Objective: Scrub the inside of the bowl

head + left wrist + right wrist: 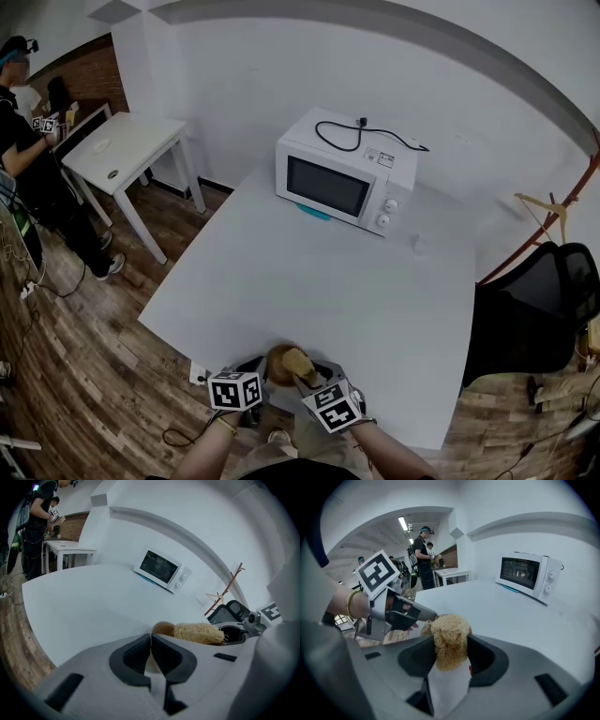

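Observation:
A small brown bowl [278, 364] is at the near edge of the white table [328, 281]. My left gripper [265, 369] is shut on its rim; in the left gripper view the jaws [151, 645] meet on the thin wall, with the bowl [162, 628] just beyond. My right gripper [307, 375] is shut on a pale straw-coloured loofah scrubber [296, 359]. In the right gripper view the scrubber [449, 637] sticks out from between the jaws, and its tip covers most of the bowl [425, 629]. The left gripper [423, 616] reaches the bowl from the left.
A white microwave [345, 169] with a black cable on top stands at the table's far side. A black office chair [534, 309] is at the right, with a wooden hanger [548, 211] behind it. A small white table [127, 150] and a person [23, 141] are far left.

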